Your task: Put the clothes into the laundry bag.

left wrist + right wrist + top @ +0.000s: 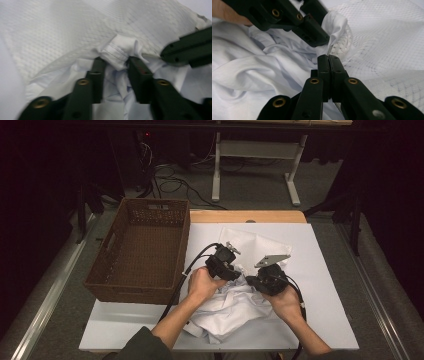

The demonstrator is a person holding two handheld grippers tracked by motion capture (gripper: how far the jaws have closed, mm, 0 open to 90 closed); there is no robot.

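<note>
A crumpled white shirt [230, 312] lies at the table's front, partly on a white mesh bag [255, 245] spread behind it. My left gripper [116, 66] has a bunched, stitched fold of the shirt [120, 48] pinched between its jaws, with the mesh bag [62, 32] right behind. My right gripper [328, 58] is shut, and the thin rim of the mesh bag [387, 37] comes up from between its tips. The two grippers meet tip to tip at the bag's near edge; from above, the left gripper [239, 270] is just left of the right gripper [251, 279].
A brown wicker basket [155, 202] stands empty on the left, half on the white table top [325, 285]. Bare white surface lies to the right of the bag. Cables and a desk frame [260, 150] are on the floor beyond.
</note>
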